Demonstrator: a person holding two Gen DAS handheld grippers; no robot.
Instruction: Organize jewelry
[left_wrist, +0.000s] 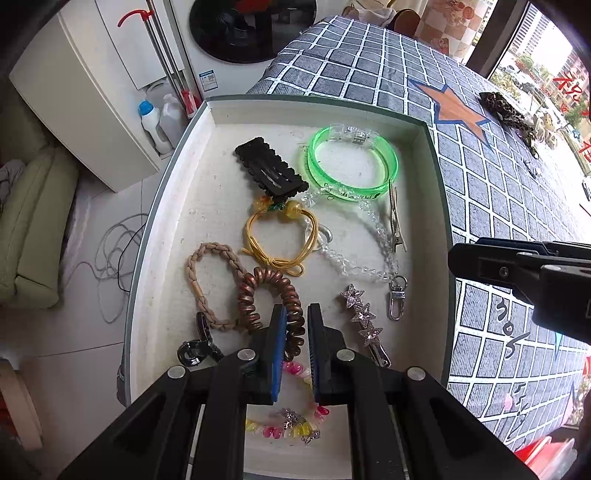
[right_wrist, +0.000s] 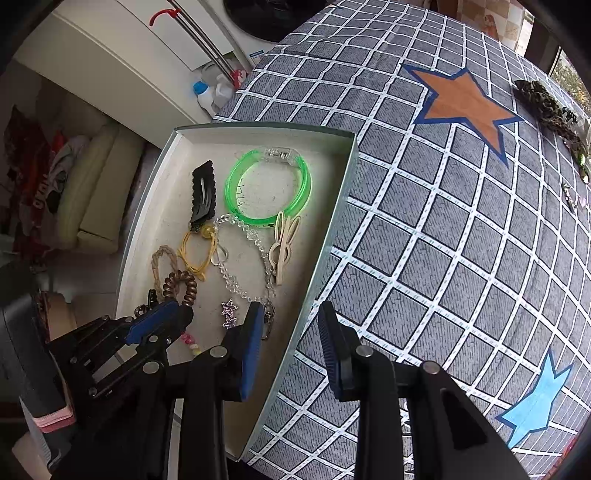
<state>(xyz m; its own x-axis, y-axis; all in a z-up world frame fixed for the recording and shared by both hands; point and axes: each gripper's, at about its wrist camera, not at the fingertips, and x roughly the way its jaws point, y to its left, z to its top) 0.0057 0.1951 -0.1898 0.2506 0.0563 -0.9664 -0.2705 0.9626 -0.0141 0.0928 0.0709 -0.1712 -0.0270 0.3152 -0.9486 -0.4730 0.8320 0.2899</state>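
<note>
A shallow white box (left_wrist: 207, 206) with a grey-green rim (right_wrist: 332, 221) holds several pieces: a green bangle (left_wrist: 352, 164), a black hair clip (left_wrist: 269, 170), a yellow hair tie (left_wrist: 280, 240), a clear bead chain (left_wrist: 354, 266), a braided tan tie (left_wrist: 210, 280), a brown spiral tie (left_wrist: 273, 295), a star clip (left_wrist: 364, 319) and a coloured bead bracelet (left_wrist: 295, 424). My left gripper (left_wrist: 297, 350) hovers over the box's near end, jaws slightly apart, empty. My right gripper (right_wrist: 288, 350) is open, straddling the box's right rim.
The box sits on a grey grid tablecloth (right_wrist: 443, 240) with an orange star (right_wrist: 461, 103) and a blue star (right_wrist: 535, 402). A leopard-print scrunchie (right_wrist: 546, 103) and small items lie at the table's far right. Floor, bottles (left_wrist: 151, 122) and a cabinet lie left.
</note>
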